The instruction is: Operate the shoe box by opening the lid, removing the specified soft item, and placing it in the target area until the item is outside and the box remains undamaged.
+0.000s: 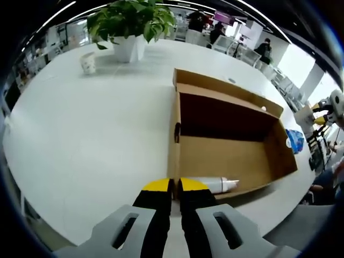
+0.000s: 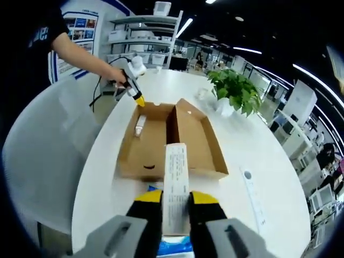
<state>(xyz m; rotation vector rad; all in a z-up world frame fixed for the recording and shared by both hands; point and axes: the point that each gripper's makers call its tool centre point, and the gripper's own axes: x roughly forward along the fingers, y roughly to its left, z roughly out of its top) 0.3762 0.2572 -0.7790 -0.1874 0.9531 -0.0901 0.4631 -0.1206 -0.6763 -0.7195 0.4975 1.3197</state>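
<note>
The box (image 2: 169,141) is lying open. The right claw (image 2: 175,198) is squeezing a flat pack (image 2: 176,185) just outside it. The left claw (image 1: 174,186) is pinching the wall. Next, putting the pack down.

A potted plant (image 1: 131,24) and a paper cup (image 1: 88,62) stand near each other on the white table (image 1: 80,140) — shelving (image 2: 141,37) behind.
</note>
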